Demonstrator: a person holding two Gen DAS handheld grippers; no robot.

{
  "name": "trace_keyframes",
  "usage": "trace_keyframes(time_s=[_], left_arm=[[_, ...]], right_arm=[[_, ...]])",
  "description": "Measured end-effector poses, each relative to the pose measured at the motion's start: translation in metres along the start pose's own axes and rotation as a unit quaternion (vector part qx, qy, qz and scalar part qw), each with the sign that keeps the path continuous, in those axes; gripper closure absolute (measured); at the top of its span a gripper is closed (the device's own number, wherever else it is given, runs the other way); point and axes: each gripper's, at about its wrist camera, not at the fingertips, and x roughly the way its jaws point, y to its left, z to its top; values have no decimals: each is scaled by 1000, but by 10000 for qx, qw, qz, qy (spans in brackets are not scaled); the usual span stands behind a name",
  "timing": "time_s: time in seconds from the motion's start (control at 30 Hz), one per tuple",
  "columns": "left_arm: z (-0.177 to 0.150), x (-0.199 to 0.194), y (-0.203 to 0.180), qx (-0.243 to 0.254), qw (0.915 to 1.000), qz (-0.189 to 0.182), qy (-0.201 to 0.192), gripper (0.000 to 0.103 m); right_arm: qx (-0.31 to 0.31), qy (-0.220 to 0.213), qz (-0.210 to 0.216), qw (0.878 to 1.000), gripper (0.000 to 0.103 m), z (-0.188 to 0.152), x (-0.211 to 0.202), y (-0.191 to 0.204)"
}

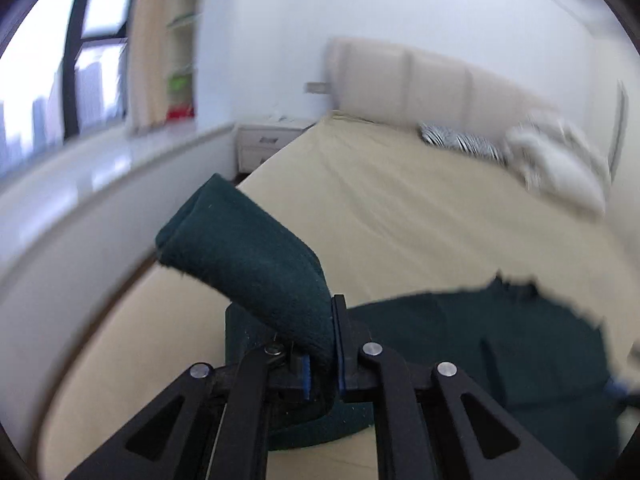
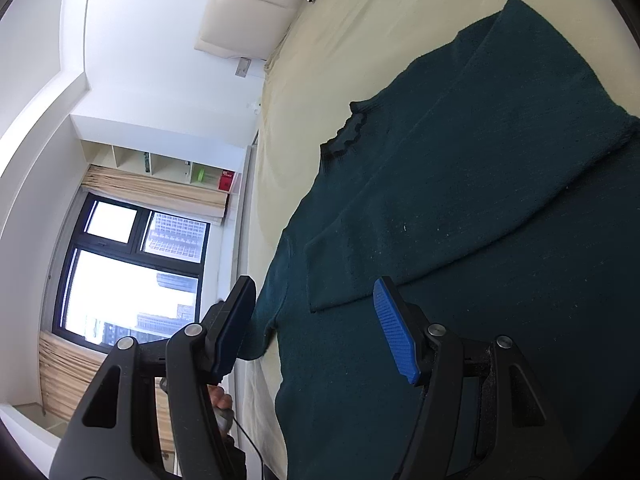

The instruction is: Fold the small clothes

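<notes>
A dark green knit sweater (image 2: 460,208) lies spread on the beige bed (image 1: 400,208), one sleeve folded across its body. My left gripper (image 1: 320,364) is shut on the other sleeve (image 1: 240,252), whose cuff stands up above the fingers, lifted off the bed. The sweater's body shows in the left wrist view (image 1: 500,344) to the right. My right gripper (image 2: 316,324) is open and empty, hovering over the sweater's lower edge near the folded sleeve's cuff (image 2: 332,296); its blue pads (image 2: 394,336) are wide apart.
A zebra-print pillow (image 1: 460,140) and a white pillow (image 1: 560,164) lie by the padded headboard (image 1: 420,84). A white nightstand (image 1: 268,144) stands beside the bed. A window (image 2: 132,276), curtains and a wall shelf (image 2: 176,168) are on the far side.
</notes>
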Motion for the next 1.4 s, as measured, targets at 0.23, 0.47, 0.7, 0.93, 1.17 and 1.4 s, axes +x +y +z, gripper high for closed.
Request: trace_keyframes(time_s=[0.23, 0.47, 0.7, 0.93, 1.17, 1.4], left_arm=[[-62, -10, -124, 2196, 9746, 254, -351, 94], [-78, -16, -128, 2379, 9705, 256, -299, 93], [-94, -34, -109, 2115, 9758, 336, -435, 93], [-97, -41, -117, 2224, 9730, 278, -553, 92], [-92, -42, -116, 1789, 9831, -205, -332, 50], [-92, -58, -92, 940, 9865, -1340, -46, 33]], right_arm=[[-37, 703, 383, 9968, 42, 1, 50, 17], [318, 1698, 565, 9833, 42, -13, 125, 20], [1069, 2256, 1177, 9612, 42, -51, 169, 9], [1060, 2207, 1189, 9622, 66, -54, 198, 18], [-25, 1630, 391, 9858, 96, -13, 163, 53], [-1373, 1107, -1396, 9744, 96, 40, 117, 59]])
